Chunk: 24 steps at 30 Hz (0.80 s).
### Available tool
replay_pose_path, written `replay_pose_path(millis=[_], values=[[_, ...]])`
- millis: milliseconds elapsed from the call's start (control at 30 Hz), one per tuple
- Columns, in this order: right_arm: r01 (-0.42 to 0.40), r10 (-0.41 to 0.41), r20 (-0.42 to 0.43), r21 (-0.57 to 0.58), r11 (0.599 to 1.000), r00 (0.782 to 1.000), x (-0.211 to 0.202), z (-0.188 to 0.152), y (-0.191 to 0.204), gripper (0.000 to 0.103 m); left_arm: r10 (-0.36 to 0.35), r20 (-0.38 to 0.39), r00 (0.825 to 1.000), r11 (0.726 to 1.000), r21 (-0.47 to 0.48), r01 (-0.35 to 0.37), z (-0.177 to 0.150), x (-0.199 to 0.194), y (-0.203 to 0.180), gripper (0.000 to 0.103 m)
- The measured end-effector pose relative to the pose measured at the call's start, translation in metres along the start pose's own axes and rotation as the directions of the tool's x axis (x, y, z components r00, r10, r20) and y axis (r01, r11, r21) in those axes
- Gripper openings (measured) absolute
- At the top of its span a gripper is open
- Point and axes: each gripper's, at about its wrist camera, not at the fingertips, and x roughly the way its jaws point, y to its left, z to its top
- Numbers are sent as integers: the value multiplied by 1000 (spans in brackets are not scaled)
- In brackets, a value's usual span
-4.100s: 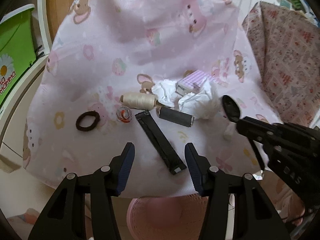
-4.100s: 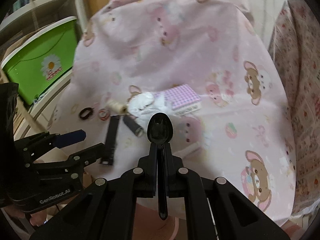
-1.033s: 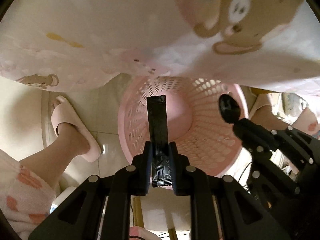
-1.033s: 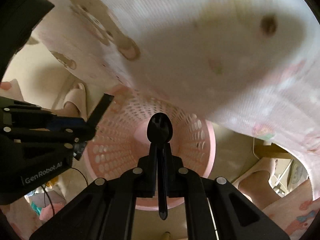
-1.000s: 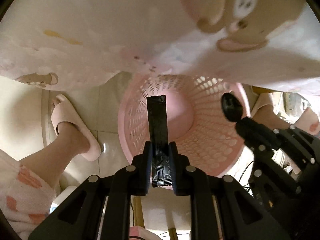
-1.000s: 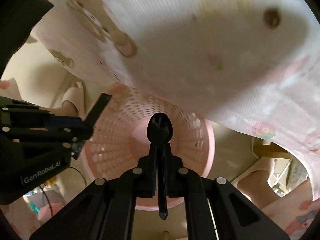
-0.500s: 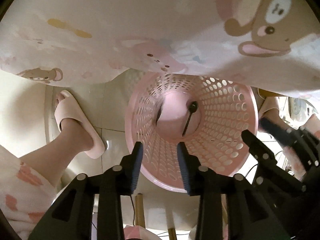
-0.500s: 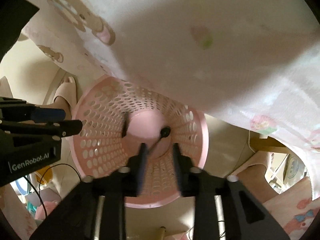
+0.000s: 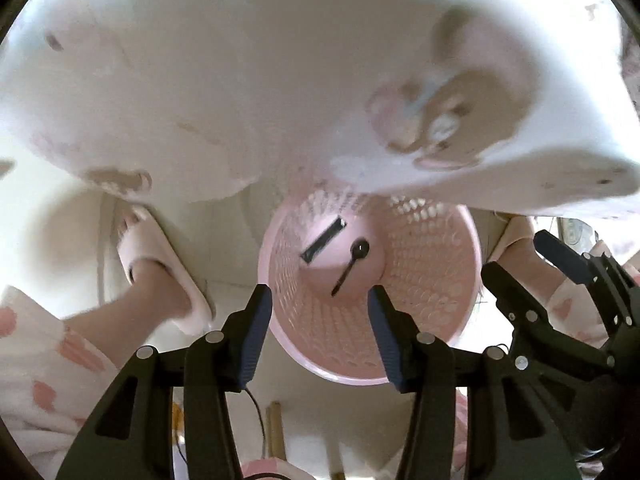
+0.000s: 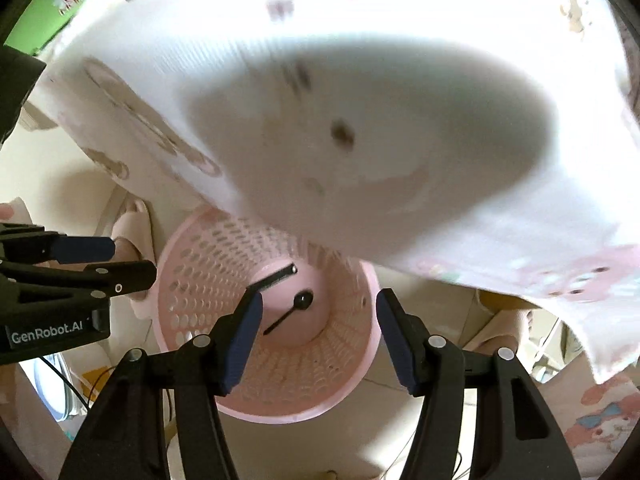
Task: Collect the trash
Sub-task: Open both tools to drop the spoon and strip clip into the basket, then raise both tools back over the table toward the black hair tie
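A pink perforated waste basket (image 9: 432, 292) (image 10: 192, 292) stands on the floor below the table's edge. On its bottom lie a black flat strip (image 9: 323, 240) (image 10: 272, 276) and a black plastic spoon (image 9: 351, 262) (image 10: 290, 312). My left gripper (image 9: 320, 320) hangs above the basket, its jaws opening with nothing between them. My right gripper (image 10: 319, 330) also hangs over the basket, jaws opening and empty. In the left wrist view the right gripper (image 9: 532, 264) shows at the right; in the right wrist view the left gripper (image 10: 116, 260) shows at the left.
A white-and-pink cartoon tablecloth (image 9: 280, 80) (image 10: 380, 120) overhangs the basket's far side. A person's foot in a pink slipper (image 9: 156, 264) stands left of the basket, another foot (image 9: 516, 244) to its right. A green box (image 10: 60, 0) sits far left.
Both grippers opened and let go of the black strip and the spoon, which dropped to the basket's bottom. Both grippers then rose, so the basket looks smaller and the tablecloth fills more of the view.
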Motion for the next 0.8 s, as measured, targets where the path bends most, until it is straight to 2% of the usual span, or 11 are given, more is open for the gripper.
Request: replay_pose_path(millis=[167, 367, 567, 633, 700, 800], values=[[-22, 22, 85, 4, 1000, 996, -35, 2, 2, 62, 50, 129, 990, 998, 38, -56, -3, -32, -2, 49], [-23, 17, 189, 30, 999, 982, -72, 4, -3, 62, 73, 275, 959, 996, 30, -85, -6, -69, 2, 49], [-9, -3, 254, 48, 999, 967, -90, 8, -11, 64, 75, 391, 917, 995, 37, -97, -6, -93, 3, 49], [-29, 12, 264, 62, 998, 965, -96, 9, -14, 64, 65, 423, 904, 996, 29, -85, -6, -99, 6, 49], [-27, 6, 283, 69, 997, 959, -101, 8, -16, 64, 57, 463, 884, 998, 4, -66, -7, -110, 9, 49], [52, -74, 333, 75, 996, 940, -107, 6, -22, 64, 51, 529, 847, 999, -22, -46, -5, -129, 17, 49]])
